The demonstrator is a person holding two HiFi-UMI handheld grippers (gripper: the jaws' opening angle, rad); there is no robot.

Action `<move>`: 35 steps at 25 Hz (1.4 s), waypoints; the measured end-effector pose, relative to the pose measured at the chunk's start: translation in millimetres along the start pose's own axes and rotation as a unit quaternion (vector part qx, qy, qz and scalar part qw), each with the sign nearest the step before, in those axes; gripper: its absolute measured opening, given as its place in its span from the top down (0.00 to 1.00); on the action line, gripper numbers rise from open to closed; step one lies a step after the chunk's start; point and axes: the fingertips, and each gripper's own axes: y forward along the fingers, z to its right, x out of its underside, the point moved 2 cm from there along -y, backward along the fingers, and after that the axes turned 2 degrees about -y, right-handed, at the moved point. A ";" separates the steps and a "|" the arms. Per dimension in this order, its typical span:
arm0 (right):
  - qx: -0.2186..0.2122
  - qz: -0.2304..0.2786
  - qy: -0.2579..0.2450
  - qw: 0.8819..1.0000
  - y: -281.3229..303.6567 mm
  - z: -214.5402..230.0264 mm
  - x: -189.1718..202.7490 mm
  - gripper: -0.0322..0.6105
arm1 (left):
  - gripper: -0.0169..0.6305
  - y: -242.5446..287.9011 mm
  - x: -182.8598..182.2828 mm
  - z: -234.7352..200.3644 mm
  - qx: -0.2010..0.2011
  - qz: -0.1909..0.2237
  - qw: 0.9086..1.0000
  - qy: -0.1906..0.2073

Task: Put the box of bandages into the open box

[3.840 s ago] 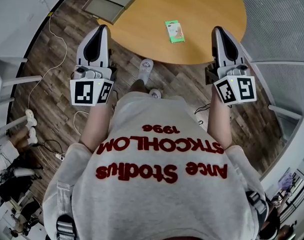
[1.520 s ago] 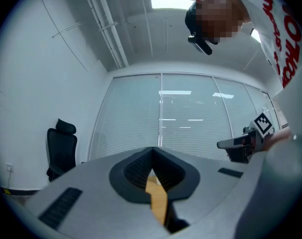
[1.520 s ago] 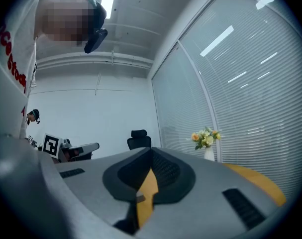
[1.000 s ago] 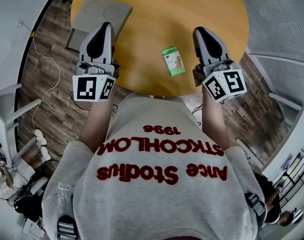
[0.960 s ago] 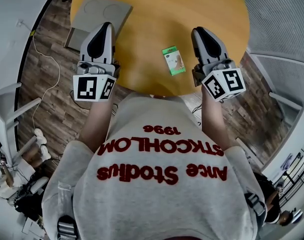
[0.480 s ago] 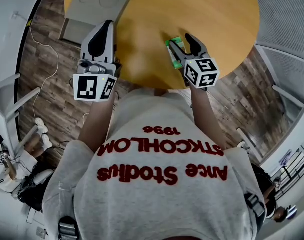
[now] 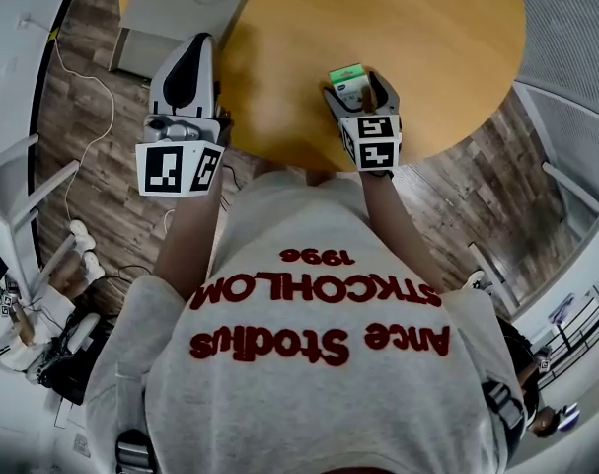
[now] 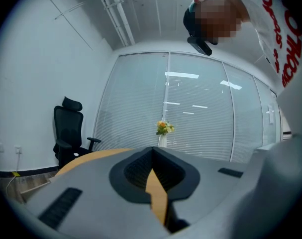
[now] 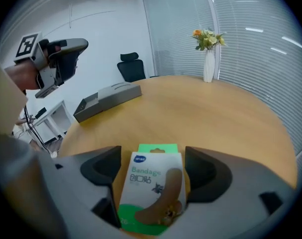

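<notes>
The box of bandages (image 7: 346, 74) (image 9: 151, 183), white and green, lies flat near the front edge of the round wooden table (image 7: 437, 38). My right gripper (image 7: 356, 91) (image 9: 151, 195) is down over it. Its jaws are opening, one on each side of the box, and the pads do not press on it. The grey open box (image 7: 186, 3) (image 9: 108, 97) sits at the table's far left. My left gripper (image 7: 200, 45) (image 8: 151, 158) hovers shut and empty over the table's left edge, just short of the grey box.
A vase of flowers (image 9: 208, 54) (image 8: 163, 133) stands at the table's far side before a glass wall with blinds. A black office chair (image 9: 132, 66) (image 8: 66, 128) is beyond it. A white cable (image 7: 77, 77) trails over the wooden floor at the left.
My right gripper has swung left from beside the bandage box to straddle it, and its jaws have gone from shut to wide apart. The left gripper has barely moved.
</notes>
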 end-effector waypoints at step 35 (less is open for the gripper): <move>0.044 0.436 -0.024 0.898 -196.5 37.9 -230.6 0.39 | 0.96 -19.5 -108.5 -6.2 -0.011 0.124 0.991 0.046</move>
